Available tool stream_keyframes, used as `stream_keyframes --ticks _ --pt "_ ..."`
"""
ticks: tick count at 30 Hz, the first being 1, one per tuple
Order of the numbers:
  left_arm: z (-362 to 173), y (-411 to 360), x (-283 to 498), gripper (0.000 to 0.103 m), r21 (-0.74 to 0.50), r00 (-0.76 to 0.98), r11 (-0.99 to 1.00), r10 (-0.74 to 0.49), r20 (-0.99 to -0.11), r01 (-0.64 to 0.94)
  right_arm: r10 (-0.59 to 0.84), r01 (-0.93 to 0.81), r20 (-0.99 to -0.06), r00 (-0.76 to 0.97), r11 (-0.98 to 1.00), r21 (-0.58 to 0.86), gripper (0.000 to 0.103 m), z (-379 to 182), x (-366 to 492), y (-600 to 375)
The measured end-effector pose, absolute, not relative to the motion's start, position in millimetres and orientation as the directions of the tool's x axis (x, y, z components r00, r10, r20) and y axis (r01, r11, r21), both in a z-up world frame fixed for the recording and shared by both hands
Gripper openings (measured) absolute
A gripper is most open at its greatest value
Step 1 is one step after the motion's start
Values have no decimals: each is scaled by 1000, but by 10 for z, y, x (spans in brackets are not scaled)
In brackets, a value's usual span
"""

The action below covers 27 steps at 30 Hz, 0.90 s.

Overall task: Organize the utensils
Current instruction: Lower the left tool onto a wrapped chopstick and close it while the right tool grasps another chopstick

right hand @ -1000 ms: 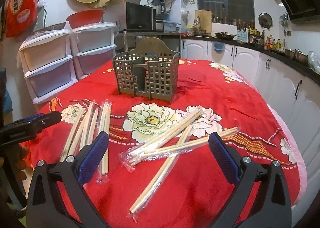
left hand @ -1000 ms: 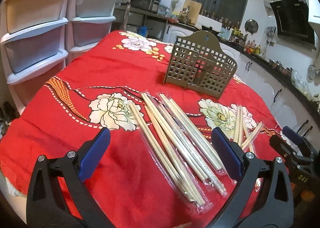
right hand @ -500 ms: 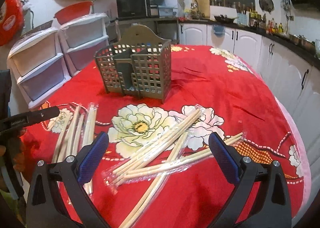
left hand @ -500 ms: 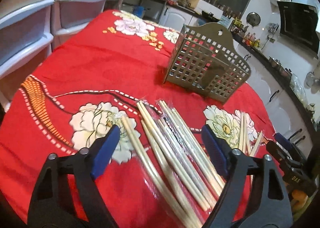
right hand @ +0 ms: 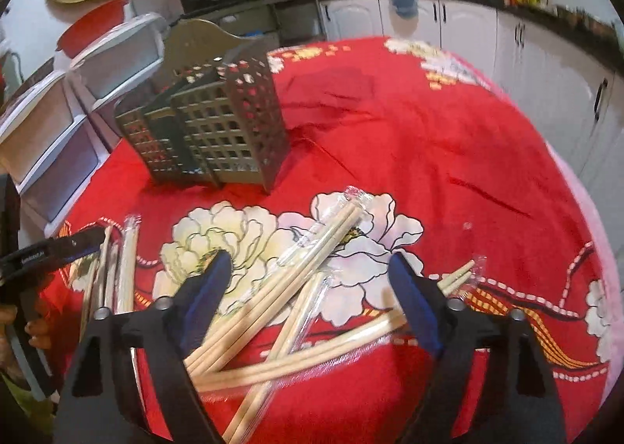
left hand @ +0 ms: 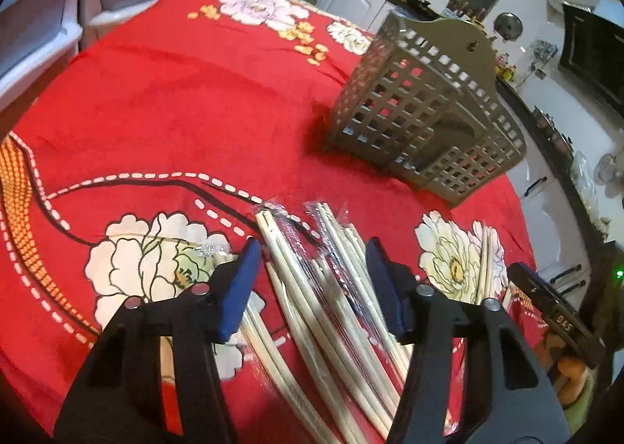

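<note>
Left tongs (left hand: pixel 312 268) apart, straddling chopsticks (left hand: pixel 312 288) running lengthwise between pads; right tongs (right hand: pixel 308 288) apart over crossed pile (right hand: pixel 280 311). Left better aligned.

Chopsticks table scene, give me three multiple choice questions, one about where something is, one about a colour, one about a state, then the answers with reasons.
1. Where does the utensil holder stand relative to the wrapped chopsticks?
A. Farther from the camera, beyond them
B. Lying on top of them
C. Nearer the camera than them

2. What colour is the tablecloth?
A. Plain green
B. Red with white flowers
C. Blue stripes

3. What state is the left gripper in?
A. Shut on a chopstick packet
B. Shut on nothing
C. Open, with chopsticks lying between its fingers

Answers:
1. A, both wrist views show the holder on the cloth past the chopstick piles.
2. B, red fabric with white peonies fills the table.
3. C, its blue pads stand apart over the packets; the right gripper is open likewise.
</note>
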<state>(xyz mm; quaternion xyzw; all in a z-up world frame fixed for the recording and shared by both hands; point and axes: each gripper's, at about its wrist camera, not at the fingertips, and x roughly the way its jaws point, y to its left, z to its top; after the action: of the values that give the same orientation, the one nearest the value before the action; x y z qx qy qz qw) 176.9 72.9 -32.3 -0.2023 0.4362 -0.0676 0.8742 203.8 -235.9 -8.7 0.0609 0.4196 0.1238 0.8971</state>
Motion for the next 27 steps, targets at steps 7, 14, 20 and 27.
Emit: stream_keyframes --ticks 7,14,20,27 --pt "-393 773 1911 34 -442 589 894 -317 -743 -76 339 -117 -769 543 937 330 50 -248 2325 -2464" --pt "-408 801 2022 16 -452 582 889 -326 -745 -80 360 -64 -764 535 919 388 28 -315 2533 -2593" --pt "-393 799 2070 10 -450 583 890 -330 -742 -69 393 -54 -751 531 900 432 18 -345 2631 -2703" --pt "-278 821 2074 4 -460 600 887 -345 -722 -44 424 -57 -719 551 879 474 10 -244 2638 -2804"
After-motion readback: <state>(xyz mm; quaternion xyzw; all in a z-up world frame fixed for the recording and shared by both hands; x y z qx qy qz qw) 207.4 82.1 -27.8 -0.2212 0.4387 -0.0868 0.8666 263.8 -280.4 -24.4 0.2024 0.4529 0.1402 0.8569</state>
